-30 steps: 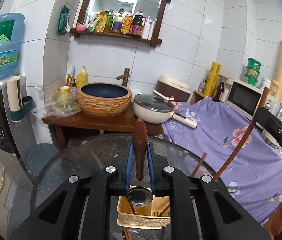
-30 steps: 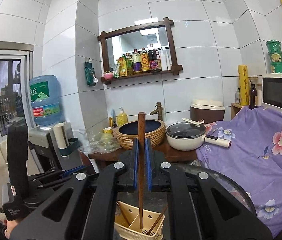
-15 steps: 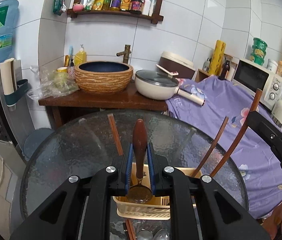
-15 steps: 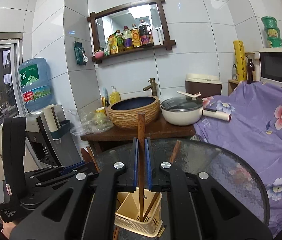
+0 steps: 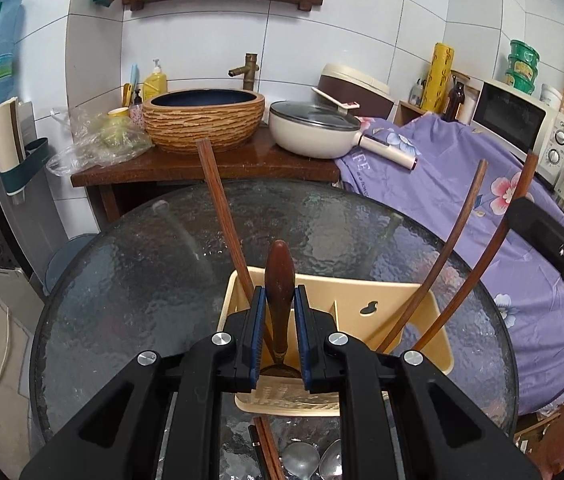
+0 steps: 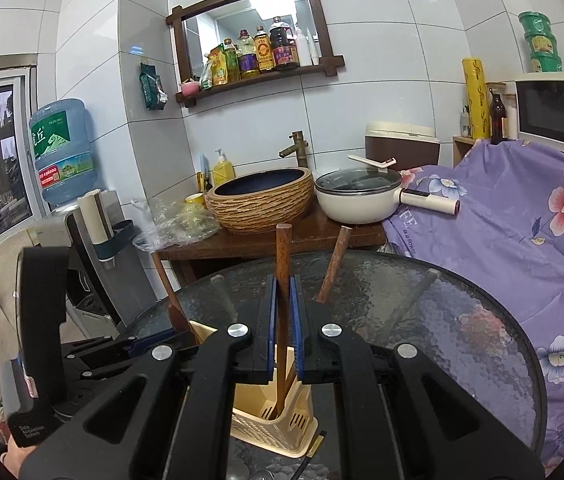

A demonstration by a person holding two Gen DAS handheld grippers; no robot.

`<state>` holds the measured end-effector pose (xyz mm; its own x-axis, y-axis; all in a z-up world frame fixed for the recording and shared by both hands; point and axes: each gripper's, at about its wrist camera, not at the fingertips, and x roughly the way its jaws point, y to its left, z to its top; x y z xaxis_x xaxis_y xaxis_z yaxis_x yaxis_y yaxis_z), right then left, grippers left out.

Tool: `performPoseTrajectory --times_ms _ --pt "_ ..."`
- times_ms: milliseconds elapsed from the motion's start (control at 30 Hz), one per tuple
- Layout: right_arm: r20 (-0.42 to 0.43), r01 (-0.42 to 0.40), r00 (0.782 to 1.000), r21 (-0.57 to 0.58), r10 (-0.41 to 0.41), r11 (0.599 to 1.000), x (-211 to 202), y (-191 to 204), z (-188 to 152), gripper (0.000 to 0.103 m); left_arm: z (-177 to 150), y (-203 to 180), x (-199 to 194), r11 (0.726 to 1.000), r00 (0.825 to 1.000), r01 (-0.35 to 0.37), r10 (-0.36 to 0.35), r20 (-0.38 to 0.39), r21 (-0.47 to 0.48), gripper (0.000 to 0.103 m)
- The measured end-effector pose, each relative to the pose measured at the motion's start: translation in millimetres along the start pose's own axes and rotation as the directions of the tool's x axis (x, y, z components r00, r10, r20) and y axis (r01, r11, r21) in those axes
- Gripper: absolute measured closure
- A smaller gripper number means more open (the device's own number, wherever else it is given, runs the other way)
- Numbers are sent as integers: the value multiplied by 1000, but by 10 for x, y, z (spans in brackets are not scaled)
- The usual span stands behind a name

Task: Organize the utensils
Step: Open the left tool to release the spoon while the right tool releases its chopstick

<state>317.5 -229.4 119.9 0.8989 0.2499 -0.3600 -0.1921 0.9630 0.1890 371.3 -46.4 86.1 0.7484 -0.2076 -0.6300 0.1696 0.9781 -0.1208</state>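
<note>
A cream plastic utensil holder (image 5: 394, 312) stands on the round glass table (image 5: 141, 280). My left gripper (image 5: 279, 300) is shut on a dark wooden spoon (image 5: 279, 276), bowl down just above the holder. My right gripper (image 6: 283, 292) is shut on a wooden-handled utensil (image 6: 283, 248) whose lower end reaches into the holder (image 6: 277, 424). Other wooden handles (image 5: 217, 196) lean in the holder. The left gripper's body (image 6: 41, 320) shows at the left of the right wrist view.
Metal spoons (image 5: 302, 460) and chopsticks (image 5: 265, 444) lie on the glass near me. Behind the table is a wooden counter with a woven basin (image 5: 203, 120), a cream pan (image 5: 314, 128) and a purple floral cloth (image 5: 462, 168). A water dispenser (image 6: 61, 148) stands left.
Both grippers have come down toward the holder with their utensils. The table and holder now fill more of both views.
</note>
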Motion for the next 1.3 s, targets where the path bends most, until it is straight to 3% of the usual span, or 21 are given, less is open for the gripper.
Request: performPoseTrajectory --times_ms 233,367,433,500,633,700,767,1000,1133,1300 --pt "-12 10 1000 -3 -10 1000 13 8 -31 95 -77 -25 87 1000 999 5 -4 -33 20 88" --pt "-11 15 1000 -6 -15 1000 5 1 -45 95 -74 -49 41 999 1000 -6 6 -14 39 84" --pt "0 14 1000 8 -14 1000 -23 -18 -40 89 -61 -40 -22 999 1000 -1 1 3 36 67" --pt "20 13 1000 18 -13 1000 -82 -32 -29 58 -46 -18 -94 1000 1000 0 -1 26 30 58" --pt "58 8 998 27 -10 1000 -256 -61 -26 54 -52 -2 -303 999 997 1 -5 72 47 51" --pt "65 12 998 32 -14 999 -352 -78 -57 41 -94 50 -441 999 995 -5 0 104 41 36" --pt "60 -2 998 34 0 999 -428 -90 -106 40 -155 105 -552 1000 992 -1 -1 128 20 26" --pt "-33 -30 999 46 32 998 -616 -125 -529 31 -497 293 -772 1000 992 4 -3 128 -6 7" --pt "-122 -31 992 13 32 999 -625 -77 -875 30 -735 394 -782 1000 995 -13 15 98 -19 7" --pt "-245 0 969 -44 -11 999 -524 -44 -1336 29 -1085 545 -563 999 1000 -22 22 -14 -46 9"
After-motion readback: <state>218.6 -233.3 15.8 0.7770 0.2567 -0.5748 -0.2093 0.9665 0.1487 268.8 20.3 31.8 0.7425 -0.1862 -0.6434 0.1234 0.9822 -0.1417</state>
